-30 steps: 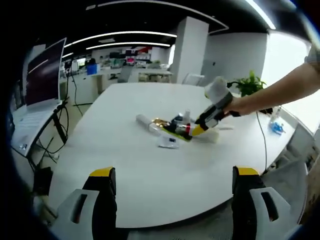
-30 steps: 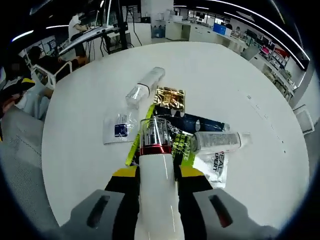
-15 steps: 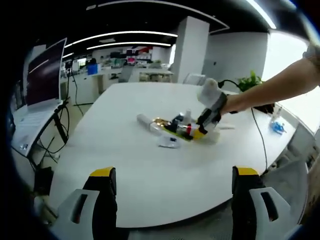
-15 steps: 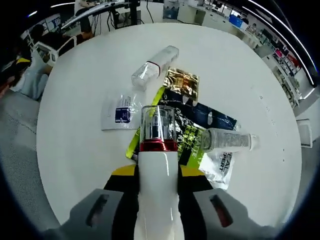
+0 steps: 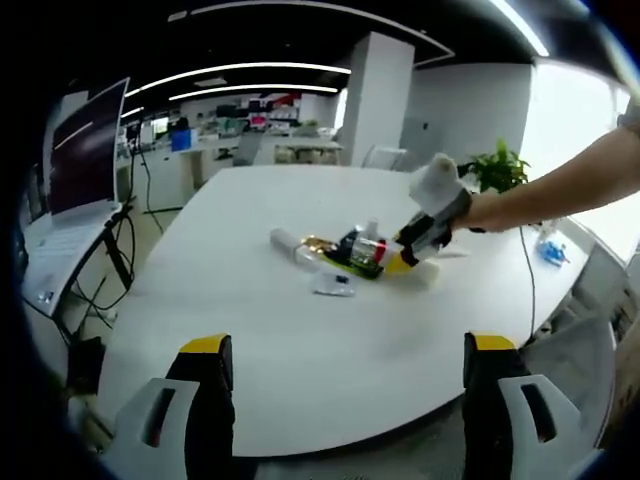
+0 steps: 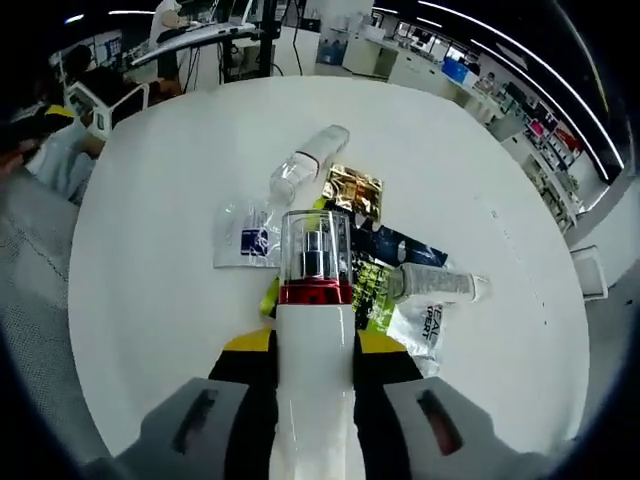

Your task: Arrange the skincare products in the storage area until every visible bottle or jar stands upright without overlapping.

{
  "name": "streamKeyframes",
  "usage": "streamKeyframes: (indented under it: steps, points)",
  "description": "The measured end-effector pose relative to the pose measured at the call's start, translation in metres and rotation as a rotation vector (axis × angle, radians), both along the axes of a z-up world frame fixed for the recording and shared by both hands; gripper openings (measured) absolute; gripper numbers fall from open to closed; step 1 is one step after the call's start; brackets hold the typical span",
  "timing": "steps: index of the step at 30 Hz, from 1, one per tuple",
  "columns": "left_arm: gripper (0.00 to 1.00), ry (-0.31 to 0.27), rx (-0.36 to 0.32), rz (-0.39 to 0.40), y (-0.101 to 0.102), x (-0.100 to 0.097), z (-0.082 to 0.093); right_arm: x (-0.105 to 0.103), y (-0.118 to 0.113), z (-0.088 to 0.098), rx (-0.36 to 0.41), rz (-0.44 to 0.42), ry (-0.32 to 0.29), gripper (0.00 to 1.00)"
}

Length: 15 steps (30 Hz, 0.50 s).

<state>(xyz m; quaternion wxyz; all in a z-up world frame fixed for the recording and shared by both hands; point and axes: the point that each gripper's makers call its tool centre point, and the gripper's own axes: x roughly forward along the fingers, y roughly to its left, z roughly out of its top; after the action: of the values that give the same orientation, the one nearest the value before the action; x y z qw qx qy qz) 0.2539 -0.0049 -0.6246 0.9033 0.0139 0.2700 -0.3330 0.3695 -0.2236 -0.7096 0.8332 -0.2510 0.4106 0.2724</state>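
White pump bottle (image 6: 315, 330), rigid, smooth and likely slippery, is being pinched mid-body by the right gripper (image 6: 313, 372) above sachets (image 6: 385, 275) mid-surface (image 6: 150, 300); left gripper (image 5: 345, 360) is hovering spread, empty.

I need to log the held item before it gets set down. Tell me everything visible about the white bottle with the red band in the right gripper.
The white bottle has a glossy white body, a shiny red band at its neck and a clear cap with a silvery pump head showing inside. It looks like plastic and seems intact, cap on. The right gripper is clamped on its body, yellow-tipped jaws on either side, with the cap end pointing forward over the sachets on the white table. Whether it touches them cannot be told.
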Motion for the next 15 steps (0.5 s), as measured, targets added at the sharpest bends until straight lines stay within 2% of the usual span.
streamKeyframes:
  steps: [4,15]
  points:
    - [0.94,0.001,-0.006,-0.011,-0.001,-0.001,0.001,-0.009,-0.008,0.013,0.066,-0.071,-0.039,0.27]
    - [0.94,-0.001,-0.023,-0.047,-0.006,-0.005,0.003,-0.047,-0.021,0.031,0.179,-0.204,-0.103,0.27]
